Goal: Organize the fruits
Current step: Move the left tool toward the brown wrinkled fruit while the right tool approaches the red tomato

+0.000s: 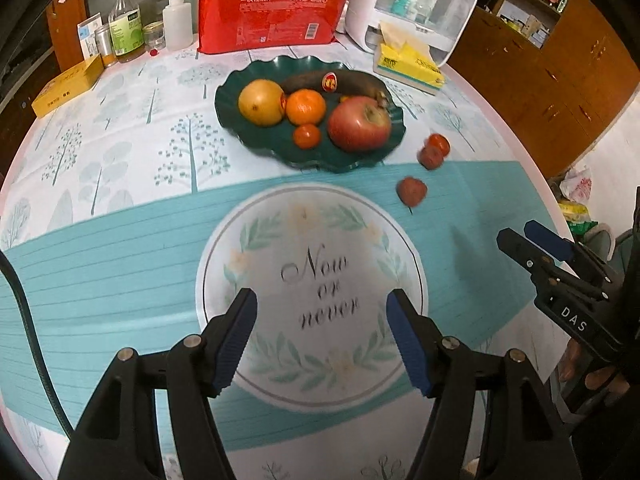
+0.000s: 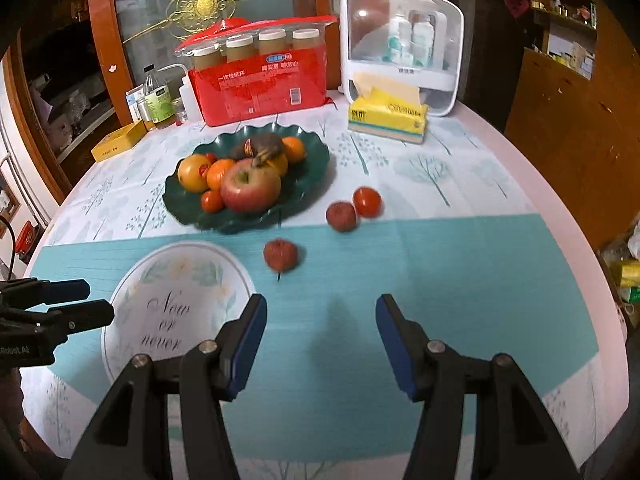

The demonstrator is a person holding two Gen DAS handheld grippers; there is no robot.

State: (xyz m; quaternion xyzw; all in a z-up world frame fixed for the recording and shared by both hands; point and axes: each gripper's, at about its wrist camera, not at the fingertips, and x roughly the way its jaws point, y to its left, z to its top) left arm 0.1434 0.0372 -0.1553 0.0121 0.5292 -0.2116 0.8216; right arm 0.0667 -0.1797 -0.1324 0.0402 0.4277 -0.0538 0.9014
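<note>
three small red fruits [image 2: 281, 255] loose beside dark green scalloped plastic plate [image 2: 312, 168], awaiting pickup; left gripper [image 1: 322, 340] and right gripper [image 2: 320, 344] both spread, empty.

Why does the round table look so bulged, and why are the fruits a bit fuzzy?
Both wrist views are fisheye, so the table bows and corners go dark. In the left wrist view the apple and plate edge smear with motion blur; in the right wrist view the loose red fruit is soft too, and a faint shadow lies between the right gripper fingers.
</note>
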